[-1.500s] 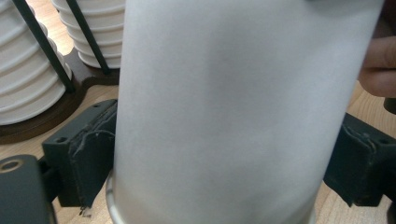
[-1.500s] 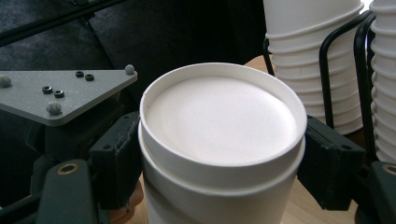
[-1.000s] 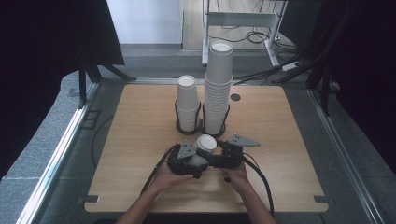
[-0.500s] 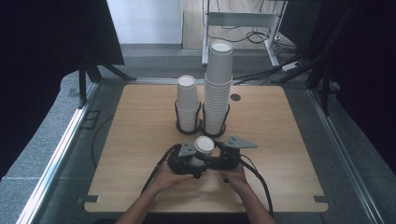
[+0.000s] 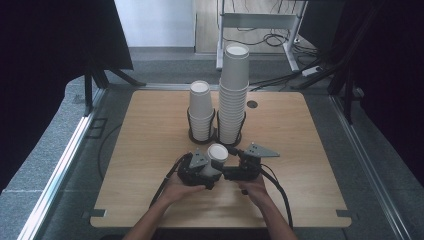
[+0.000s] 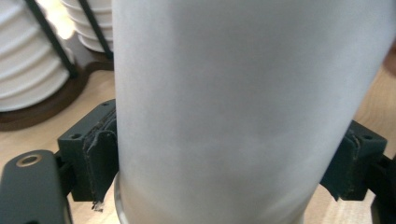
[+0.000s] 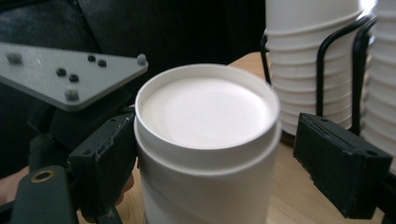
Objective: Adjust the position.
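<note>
Both grippers point(image 5: 200, 172) point(image 5: 243, 170) flank upturned cup point(image 5: 217, 154).

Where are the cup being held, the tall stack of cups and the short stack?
cup point(image 5: 218, 152), high view, on its white upturned bottom
tall stack point(image 5: 234, 95), high view, mid-height on its side
short stack point(image 5: 201, 107), high view, on its side
</note>
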A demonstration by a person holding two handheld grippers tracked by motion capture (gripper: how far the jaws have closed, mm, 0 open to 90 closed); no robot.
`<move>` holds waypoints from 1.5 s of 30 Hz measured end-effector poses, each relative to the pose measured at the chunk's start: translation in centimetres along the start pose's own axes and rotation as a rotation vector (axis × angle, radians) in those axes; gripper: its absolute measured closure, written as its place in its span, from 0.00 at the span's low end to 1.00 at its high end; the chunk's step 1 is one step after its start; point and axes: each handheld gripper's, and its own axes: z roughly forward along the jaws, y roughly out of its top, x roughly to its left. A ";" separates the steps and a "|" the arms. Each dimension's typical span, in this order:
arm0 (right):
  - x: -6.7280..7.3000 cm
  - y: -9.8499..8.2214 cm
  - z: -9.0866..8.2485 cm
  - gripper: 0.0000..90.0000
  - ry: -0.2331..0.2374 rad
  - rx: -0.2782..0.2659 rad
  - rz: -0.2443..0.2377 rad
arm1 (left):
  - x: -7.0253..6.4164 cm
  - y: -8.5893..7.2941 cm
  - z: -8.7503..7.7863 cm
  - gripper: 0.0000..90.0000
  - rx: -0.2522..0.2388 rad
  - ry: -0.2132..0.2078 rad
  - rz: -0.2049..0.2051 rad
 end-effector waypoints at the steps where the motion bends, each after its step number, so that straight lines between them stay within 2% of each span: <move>1: 0.0 0.0 0.0 0.15 0.000 0.000 0.000 | 0.1 0.0 -0.1 0.15 0.000 0.006 0.002; 12: -0.7 1.4 -2.4 0.15 0.004 -0.091 0.014 | 1.0 0.2 -0.8 0.15 -0.008 0.030 -0.014; 16: -1.1 1.6 -2.9 0.17 -0.004 -0.089 0.004 | 1.4 0.3 -0.9 0.15 -0.004 0.043 -0.013; 18: -1.2 1.8 -3.1 0.18 -0.018 -0.078 -0.016 | 1.5 0.3 -0.9 0.15 -0.002 0.051 -0.011; 24: -1.8 2.1 -3.7 0.18 -0.058 -0.004 -0.093 | 1.8 0.7 -0.9 0.15 0.012 0.064 0.004; 28: -2.4 2.4 -3.7 0.17 -0.074 0.054 -0.124 | 2.1 1.1 -0.7 0.15 0.023 0.067 0.011; 32: -2.5 3.4 -3.6 0.18 -0.083 0.110 -0.172 | 2.4 1.7 -0.9 0.15 0.036 0.086 0.028; 35: -2.6 4.5 -3.4 0.19 -0.096 0.173 -0.212 | 2.6 2.1 -1.2 0.15 0.032 0.096 0.032; 36: -2.6 4.5 -3.4 0.19 -0.096 0.173 -0.212 | 2.7 2.2 -1.4 0.15 0.032 0.101 0.034; 41: -2.8 5.8 -3.0 0.20 -0.114 0.251 -0.267 | 3.5 2.5 -1.7 0.15 0.036 0.110 0.021; 45: -3.0 6.6 -2.4 0.21 -0.126 0.336 -0.321 | 3.8 2.7 -1.6 0.15 0.048 0.124 0.030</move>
